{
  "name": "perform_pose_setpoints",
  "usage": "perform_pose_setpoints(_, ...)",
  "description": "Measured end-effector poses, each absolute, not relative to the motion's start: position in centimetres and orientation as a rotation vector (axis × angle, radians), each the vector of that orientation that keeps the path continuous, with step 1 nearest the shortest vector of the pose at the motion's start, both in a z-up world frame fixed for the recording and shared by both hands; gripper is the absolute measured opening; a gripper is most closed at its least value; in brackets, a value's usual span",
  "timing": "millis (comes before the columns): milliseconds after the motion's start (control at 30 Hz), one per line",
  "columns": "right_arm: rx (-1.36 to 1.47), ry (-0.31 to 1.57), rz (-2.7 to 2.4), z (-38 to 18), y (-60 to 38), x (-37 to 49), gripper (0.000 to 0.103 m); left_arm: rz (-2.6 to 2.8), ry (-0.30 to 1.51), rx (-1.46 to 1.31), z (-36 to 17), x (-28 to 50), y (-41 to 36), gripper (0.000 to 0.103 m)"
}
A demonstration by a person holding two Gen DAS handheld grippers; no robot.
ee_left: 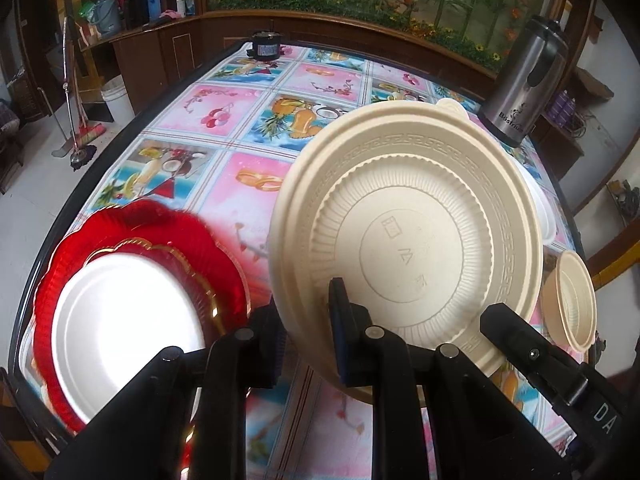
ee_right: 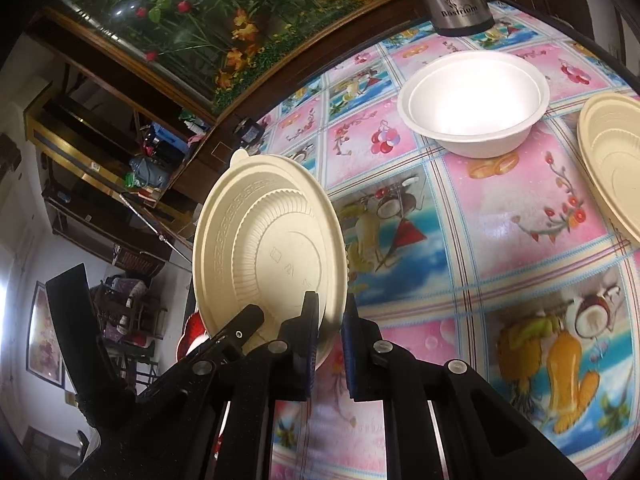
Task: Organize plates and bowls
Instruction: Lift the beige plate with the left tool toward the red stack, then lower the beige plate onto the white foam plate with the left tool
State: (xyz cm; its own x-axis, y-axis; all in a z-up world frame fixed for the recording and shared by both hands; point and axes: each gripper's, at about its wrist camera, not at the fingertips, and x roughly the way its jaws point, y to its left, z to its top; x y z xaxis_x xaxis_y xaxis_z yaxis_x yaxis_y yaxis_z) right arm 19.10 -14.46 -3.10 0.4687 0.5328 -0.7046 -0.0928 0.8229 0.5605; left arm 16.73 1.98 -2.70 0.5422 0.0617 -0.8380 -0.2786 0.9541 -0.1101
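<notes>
Sorting is partly done — white plate [ee_left: 124,320] sits in the red tray [ee_left: 72,248] at the tabletop's [ee_left: 256,92] near-left corner. Both grippers, left gripper [ee_left: 308,328] and right gripper [ee_right: 330,344], are clamped on the cream plate [ee_left: 404,236], held tilted off the cloth; white bowl [ee_right: 472,104] and cream bowl [ee_right: 612,168] wait near the far-right edge.

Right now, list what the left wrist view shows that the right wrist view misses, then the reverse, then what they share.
Only the left wrist view: the white plate lying in the red scalloped plate, and the left gripper shut on the rim of the cream bowl.

Only the right wrist view: the white bowl standing upright on the tablecloth.

Both: the cream bowl held tilted above the table, the right gripper shut on its rim, a second cream bowl, and the steel flask.
</notes>
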Motion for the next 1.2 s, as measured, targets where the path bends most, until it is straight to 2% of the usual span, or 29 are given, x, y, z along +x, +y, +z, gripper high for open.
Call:
perform_pose_setpoints(667, 0.348, 0.970, 0.533, -0.8, -8.9, 13.9, 0.011, 0.270, 0.871, -0.295, -1.1, 9.7, 7.1, 0.018)
perform_pose_setpoints(1200, 0.272, 1.011, 0.618, -1.7, -3.7, 12.3, 0.011, 0.338, 0.860, -0.345, -2.2, 7.2, 11.4, 0.018)
